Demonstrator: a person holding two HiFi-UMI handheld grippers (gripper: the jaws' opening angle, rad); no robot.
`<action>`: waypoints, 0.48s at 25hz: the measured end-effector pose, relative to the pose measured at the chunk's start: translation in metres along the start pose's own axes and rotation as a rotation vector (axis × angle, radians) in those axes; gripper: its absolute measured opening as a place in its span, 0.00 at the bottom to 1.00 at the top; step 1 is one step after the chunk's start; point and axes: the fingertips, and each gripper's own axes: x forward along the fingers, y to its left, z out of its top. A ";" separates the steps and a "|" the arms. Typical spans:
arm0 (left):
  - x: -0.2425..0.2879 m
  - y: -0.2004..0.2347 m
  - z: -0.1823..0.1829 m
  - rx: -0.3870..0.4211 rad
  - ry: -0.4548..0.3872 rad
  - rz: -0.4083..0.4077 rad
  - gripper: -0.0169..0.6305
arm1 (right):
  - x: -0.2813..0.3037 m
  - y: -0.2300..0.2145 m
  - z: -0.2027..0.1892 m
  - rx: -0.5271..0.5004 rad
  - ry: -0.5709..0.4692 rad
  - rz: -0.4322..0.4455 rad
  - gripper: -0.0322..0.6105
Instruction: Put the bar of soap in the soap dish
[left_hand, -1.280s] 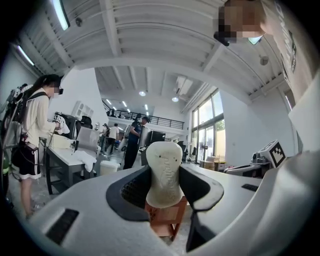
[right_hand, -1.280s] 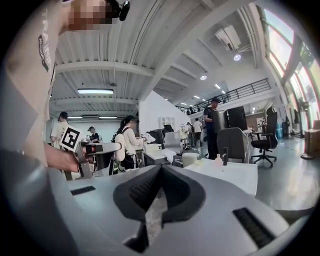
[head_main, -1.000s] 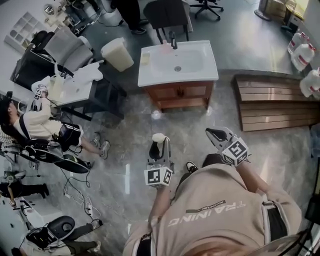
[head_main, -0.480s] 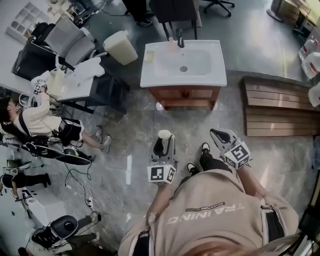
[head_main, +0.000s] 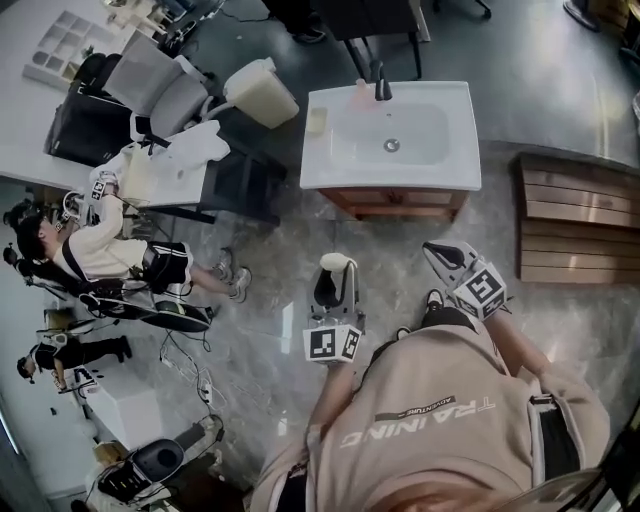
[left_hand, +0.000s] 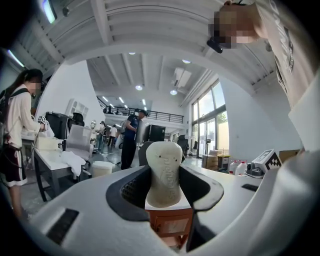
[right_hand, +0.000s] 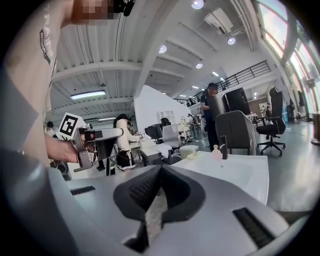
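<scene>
Standing upright, the cream bar of soap (left_hand: 164, 170) is being pinched between the two jaws of the left gripper (head_main: 335, 285), well apart from the white sink (head_main: 440, 165), which lies at 12 o'clock in the head view. The pale soap dish (head_main: 318, 120) is being borne on the sink's rim at 10 o'clock, left of the dark faucet (head_main: 381, 85). At 3 o'clock of the left gripper, the right gripper (right_hand: 160, 175) is being held with its jaws pressed together on nothing.
</scene>
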 end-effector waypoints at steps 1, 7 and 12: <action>0.005 0.002 0.000 -0.002 0.001 0.010 0.30 | 0.004 -0.005 0.001 -0.002 0.005 0.011 0.07; 0.033 0.027 -0.004 -0.044 0.011 0.087 0.30 | 0.035 -0.036 0.009 -0.023 0.035 0.069 0.07; 0.048 0.052 -0.010 -0.056 0.022 0.099 0.30 | 0.065 -0.043 0.010 -0.018 0.047 0.087 0.07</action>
